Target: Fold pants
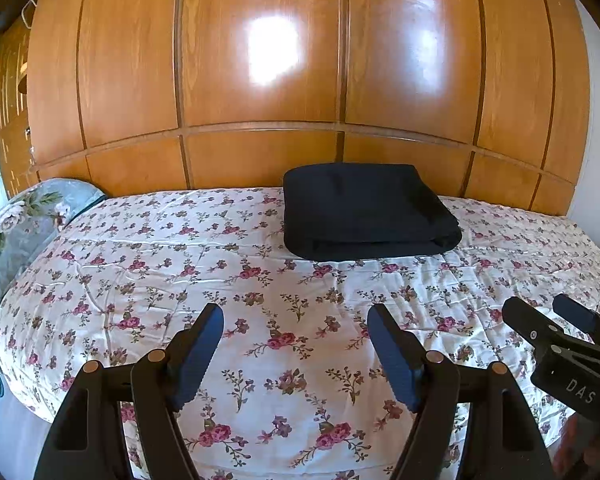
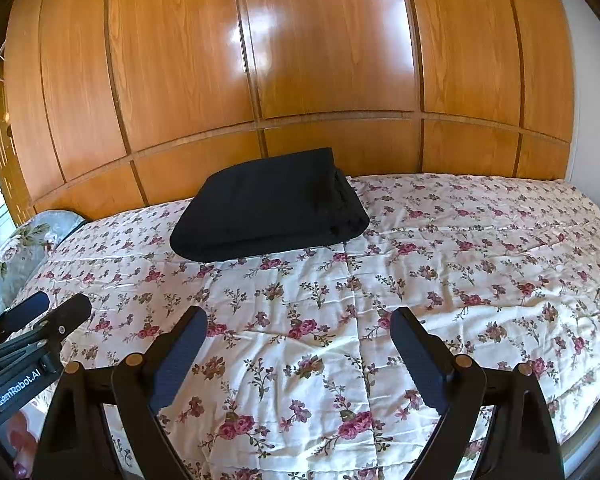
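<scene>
The dark navy pants (image 1: 364,210) lie folded in a neat rectangular stack at the far side of the bed, near the wooden headboard; they also show in the right wrist view (image 2: 270,206). My left gripper (image 1: 296,312) is open and empty, held above the floral bedspread well short of the pants. My right gripper (image 2: 300,314) is open and empty too, beside the left one. The right gripper shows at the right edge of the left wrist view (image 1: 540,308). The left gripper shows at the left edge of the right wrist view (image 2: 60,302).
The bed has a white bedspread with pink flowers (image 1: 260,292). A pale blue floral pillow (image 1: 16,224) lies at the bed's left end. A glossy wooden panel wall (image 1: 260,80) stands right behind the bed. A window is at the far left.
</scene>
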A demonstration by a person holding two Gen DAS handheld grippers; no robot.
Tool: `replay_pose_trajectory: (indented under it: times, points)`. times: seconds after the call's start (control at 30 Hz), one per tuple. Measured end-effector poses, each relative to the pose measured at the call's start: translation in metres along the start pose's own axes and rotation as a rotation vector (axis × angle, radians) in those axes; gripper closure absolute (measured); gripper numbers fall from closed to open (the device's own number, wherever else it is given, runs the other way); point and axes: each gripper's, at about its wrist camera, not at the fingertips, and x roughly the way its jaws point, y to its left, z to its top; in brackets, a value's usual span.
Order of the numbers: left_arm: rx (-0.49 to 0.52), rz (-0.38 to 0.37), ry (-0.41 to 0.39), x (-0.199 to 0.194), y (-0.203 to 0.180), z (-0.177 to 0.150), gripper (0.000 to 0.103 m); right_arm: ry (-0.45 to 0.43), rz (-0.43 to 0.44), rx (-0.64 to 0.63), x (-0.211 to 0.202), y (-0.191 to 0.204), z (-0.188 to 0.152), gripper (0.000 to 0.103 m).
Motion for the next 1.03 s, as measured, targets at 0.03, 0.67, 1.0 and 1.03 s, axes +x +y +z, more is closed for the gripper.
replay_pose_trajectory:
  times: [0.03,0.67,1.0,1.03]
  points:
    - [0.0,0.0,0.001,0.0,0.0,0.0,0.027,0.001,-0.001,0.001,0.0,0.0,0.0,0.01]
    - [-0.005,-0.003,0.025,0.005,0.003,-0.003,0.027,0.018,0.004,0.009,0.003,0.001,-0.001,0.01]
    - [0.002,0.001,0.039,0.01,0.005,-0.006,0.027,0.03,0.007,0.019,0.007,-0.001,-0.003,0.01]
    - [0.002,0.001,0.042,0.01,0.005,-0.007,0.027,0.033,0.007,0.019,0.007,-0.001,-0.003,0.01]
